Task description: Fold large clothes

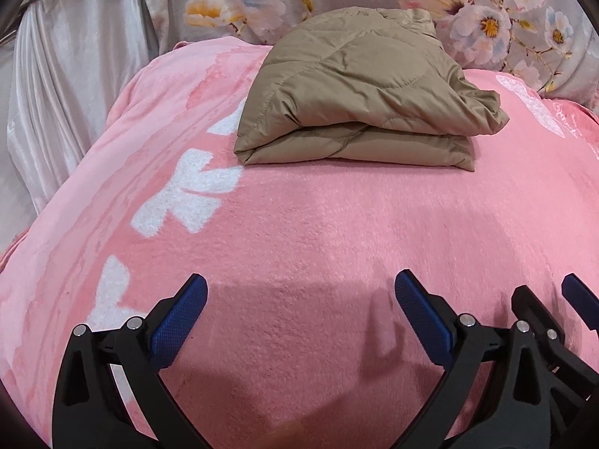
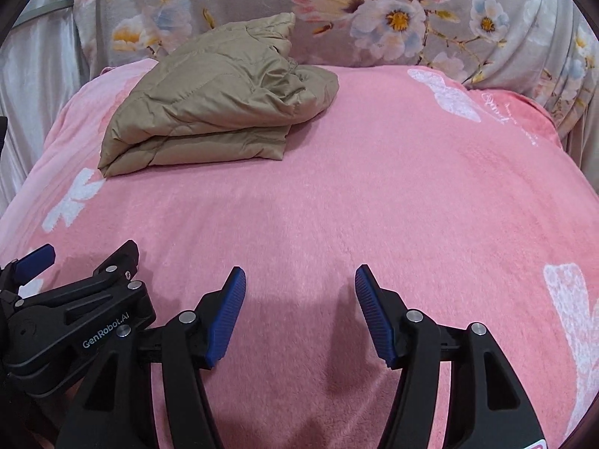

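A tan quilted jacket [image 1: 355, 89] lies folded into a thick bundle at the far side of the pink blanket [image 1: 318, 232]; the right wrist view shows the jacket [image 2: 213, 104] at upper left. My left gripper [image 1: 301, 292] hovers open over bare blanket, well short of the bundle, nothing between its blue pads. My right gripper [image 2: 300, 284] is open too, with only blanket beneath it. The two grippers sit side by side: the right gripper [image 1: 554, 299] shows at the left view's right edge, and the left gripper [image 2: 86, 258] at the right view's lower left.
The pink blanket [image 2: 374, 187] carries white flower prints and covers a raised soft surface. Behind it stands a grey floral-print cloth [image 1: 486, 11]. Shiny pale drapery [image 1: 67, 93] hangs at the left.
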Motion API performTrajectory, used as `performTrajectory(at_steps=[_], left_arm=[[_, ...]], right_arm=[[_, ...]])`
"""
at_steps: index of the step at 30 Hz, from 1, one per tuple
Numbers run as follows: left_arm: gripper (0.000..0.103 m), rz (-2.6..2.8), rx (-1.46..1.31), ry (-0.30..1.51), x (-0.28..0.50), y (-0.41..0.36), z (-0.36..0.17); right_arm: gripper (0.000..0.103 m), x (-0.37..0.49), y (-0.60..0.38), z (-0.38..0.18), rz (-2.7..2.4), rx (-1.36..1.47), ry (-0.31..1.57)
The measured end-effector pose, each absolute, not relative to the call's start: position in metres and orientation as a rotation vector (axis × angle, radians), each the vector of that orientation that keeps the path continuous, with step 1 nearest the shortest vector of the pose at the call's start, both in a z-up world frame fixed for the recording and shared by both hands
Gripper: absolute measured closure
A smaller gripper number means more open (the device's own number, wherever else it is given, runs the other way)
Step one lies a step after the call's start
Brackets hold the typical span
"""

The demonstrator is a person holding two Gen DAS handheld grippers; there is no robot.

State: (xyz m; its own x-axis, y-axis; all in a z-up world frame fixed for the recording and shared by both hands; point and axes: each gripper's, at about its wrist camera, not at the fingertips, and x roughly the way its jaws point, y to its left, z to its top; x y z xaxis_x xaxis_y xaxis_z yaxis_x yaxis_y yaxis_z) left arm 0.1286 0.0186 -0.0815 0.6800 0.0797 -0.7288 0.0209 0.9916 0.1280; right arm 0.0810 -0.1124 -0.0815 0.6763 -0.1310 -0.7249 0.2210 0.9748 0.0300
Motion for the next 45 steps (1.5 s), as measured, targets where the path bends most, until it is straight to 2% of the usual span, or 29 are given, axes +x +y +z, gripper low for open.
performTrajectory(at_steps=[45], left_arm=[[0.005,0.063,0.139,0.792,0.1237,0.0181,-0.0780]], right_arm=[[0.043,0.0793,-0.1090,-0.0800,-0.203,0.115,0.794]])
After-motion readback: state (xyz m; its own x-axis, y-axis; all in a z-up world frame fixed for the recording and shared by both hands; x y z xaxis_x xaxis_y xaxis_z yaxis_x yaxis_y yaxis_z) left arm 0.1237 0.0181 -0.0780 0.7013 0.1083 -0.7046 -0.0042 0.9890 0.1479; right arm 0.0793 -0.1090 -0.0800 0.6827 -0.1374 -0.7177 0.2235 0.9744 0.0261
